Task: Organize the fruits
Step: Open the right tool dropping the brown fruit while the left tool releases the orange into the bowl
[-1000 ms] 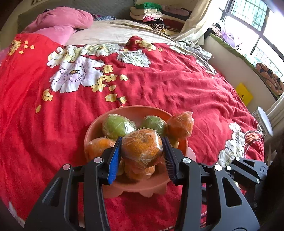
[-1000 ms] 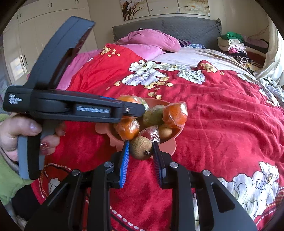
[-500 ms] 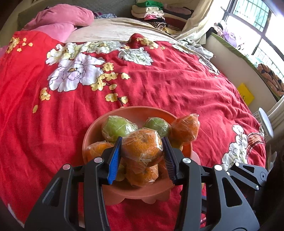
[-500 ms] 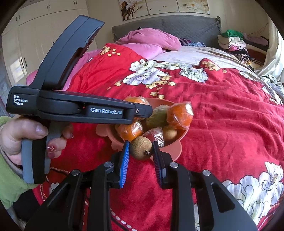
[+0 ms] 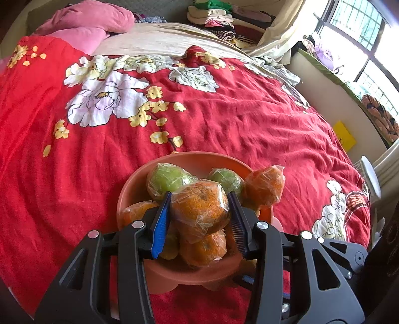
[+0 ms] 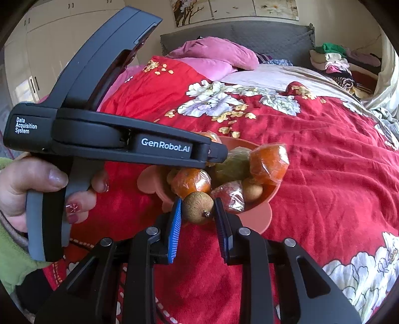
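A salmon-pink bowl point(image 5: 192, 159) sits on the red flowered bedspread, holding several wrapped oranges and green fruits. My left gripper point(image 5: 199, 211) is shut on a plastic-wrapped orange point(image 5: 199, 206), held just above the pile. In the right wrist view my right gripper point(image 6: 198, 211) is shut on a small brown round fruit point(image 6: 198, 210) at the near rim of the same bowl point(image 6: 264, 219). The left gripper's black body point(image 6: 112, 139), held by a hand point(image 6: 30, 184), crosses over the bowl's left side and hides part of it.
The red bedspread point(image 5: 224, 117) spreads around the bowl. Pink pillows point(image 5: 87, 22) and folded clothes point(image 5: 214, 12) lie at the bed's far end. A window point(image 5: 361, 32) and a low wall run along the right.
The bowl has crept slightly nearer and more central in the left wrist view. In the right wrist view the left gripper's body has edged rightward over the bowl. Both grips hold unchanged.
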`<state>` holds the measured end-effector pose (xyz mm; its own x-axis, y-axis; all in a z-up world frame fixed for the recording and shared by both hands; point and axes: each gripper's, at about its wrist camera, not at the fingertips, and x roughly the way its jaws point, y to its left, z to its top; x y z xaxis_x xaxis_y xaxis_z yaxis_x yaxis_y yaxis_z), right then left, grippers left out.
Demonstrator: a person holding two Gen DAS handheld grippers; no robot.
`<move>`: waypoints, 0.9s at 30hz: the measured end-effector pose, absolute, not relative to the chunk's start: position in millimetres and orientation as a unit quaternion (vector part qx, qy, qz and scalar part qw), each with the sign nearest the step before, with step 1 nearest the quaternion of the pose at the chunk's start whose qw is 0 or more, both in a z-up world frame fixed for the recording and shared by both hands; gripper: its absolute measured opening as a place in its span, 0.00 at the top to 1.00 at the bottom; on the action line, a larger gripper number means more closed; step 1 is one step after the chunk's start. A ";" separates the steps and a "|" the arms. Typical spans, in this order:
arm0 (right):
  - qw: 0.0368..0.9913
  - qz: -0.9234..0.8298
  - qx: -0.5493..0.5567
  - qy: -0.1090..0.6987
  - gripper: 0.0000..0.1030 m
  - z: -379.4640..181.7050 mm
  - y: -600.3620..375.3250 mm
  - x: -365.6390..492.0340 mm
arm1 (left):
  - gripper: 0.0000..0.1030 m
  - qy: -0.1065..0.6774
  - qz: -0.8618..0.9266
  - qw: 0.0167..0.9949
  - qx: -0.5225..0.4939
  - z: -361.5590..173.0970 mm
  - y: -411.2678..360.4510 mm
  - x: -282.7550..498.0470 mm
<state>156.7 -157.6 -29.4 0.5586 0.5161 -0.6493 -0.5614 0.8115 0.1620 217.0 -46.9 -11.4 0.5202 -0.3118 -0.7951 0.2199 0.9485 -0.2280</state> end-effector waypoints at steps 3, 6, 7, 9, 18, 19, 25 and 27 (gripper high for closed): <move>0.882 0.306 -0.036 0.356 0.76 -30.8 -153.7 159.4 | 0.65 0.465 -0.153 0.870 -0.050 -11.0 -46.6 217.1; 0.884 0.302 -0.041 0.353 0.76 -31.8 -151.0 160.1 | 0.65 0.465 -0.153 0.870 -0.049 -11.6 -46.7 217.2; 0.885 0.302 -0.041 0.353 0.75 -32.0 -150.9 160.1 | 0.65 0.465 -0.153 0.871 -0.049 -11.4 -46.4 217.1; 0.885 0.303 -0.041 0.352 0.75 -31.9 -151.0 160.3 | 0.65 0.465 -0.153 0.871 -0.049 -11.7 -46.5 217.4; 0.886 0.303 -0.036 0.349 0.69 -30.7 -153.6 158.6 | 0.65 0.465 -0.153 0.870 -0.049 -11.9 -46.5 217.0; 0.886 0.303 -0.036 0.349 0.69 -30.3 -154.5 158.3 | 0.65 0.466 -0.153 0.870 -0.049 -12.0 -46.6 217.1; 0.885 0.304 -0.038 0.351 0.59 -30.5 -155.6 155.4 | 0.65 0.465 -0.151 0.871 -0.049 -12.3 -46.5 216.7; 0.886 0.302 -0.037 0.350 0.58 -29.8 -156.5 154.3 | 0.65 0.465 -0.151 0.871 -0.050 -12.0 -46.6 216.6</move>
